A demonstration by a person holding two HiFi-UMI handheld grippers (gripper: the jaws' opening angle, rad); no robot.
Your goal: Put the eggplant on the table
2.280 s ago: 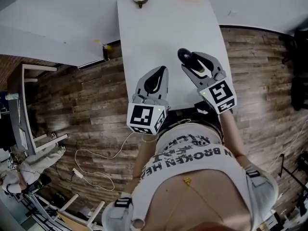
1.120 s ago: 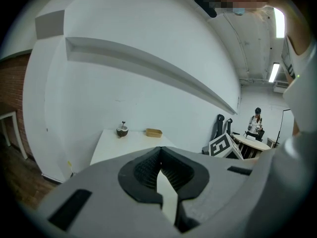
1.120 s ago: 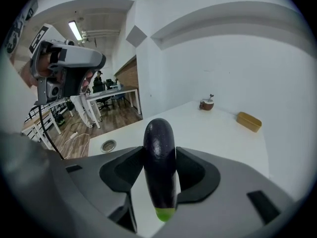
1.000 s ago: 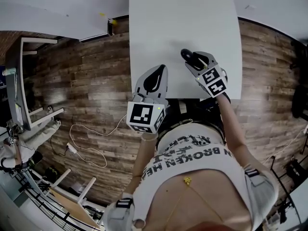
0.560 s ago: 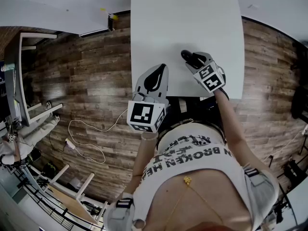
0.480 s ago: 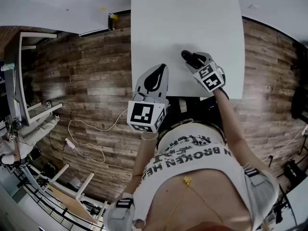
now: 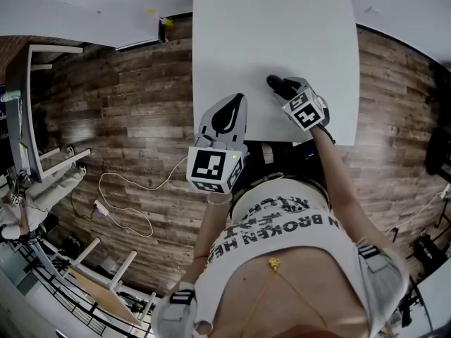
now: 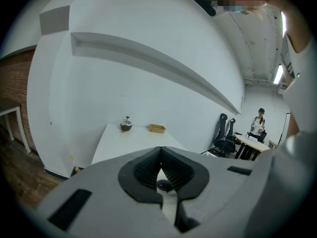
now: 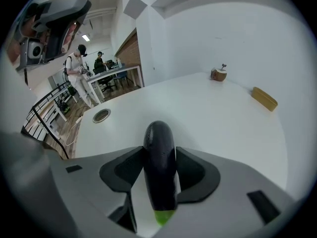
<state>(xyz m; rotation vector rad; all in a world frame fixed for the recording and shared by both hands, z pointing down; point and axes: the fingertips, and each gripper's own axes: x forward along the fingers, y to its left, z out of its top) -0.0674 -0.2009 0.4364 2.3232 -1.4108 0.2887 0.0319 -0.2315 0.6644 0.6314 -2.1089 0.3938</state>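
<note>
A dark purple eggplant (image 9: 158, 148) with a green stem end sits lengthwise between the jaws of my right gripper (image 9: 159, 157), which is shut on it. In the head view the eggplant (image 7: 274, 84) pokes out ahead of the right gripper (image 7: 282, 89), low over the near part of the white table (image 7: 282, 27); whether it touches the top I cannot tell. My left gripper (image 7: 232, 104) hangs at the table's near edge, left of the right one. Its jaws meet, shut on nothing, in the left gripper view (image 8: 160, 163).
At the table's far end stand a brown round bowl (image 9: 218, 74) and a yellow tray (image 9: 264, 98). A round cable hole (image 9: 101, 115) is set near the table's left edge. Wooden floor with a white cable (image 7: 120, 210) lies left. People stand at desks in the background.
My right gripper has sunk toward the table top and tipped more steeply down, with the eggplant still in it. The left gripper has stayed where it was.
</note>
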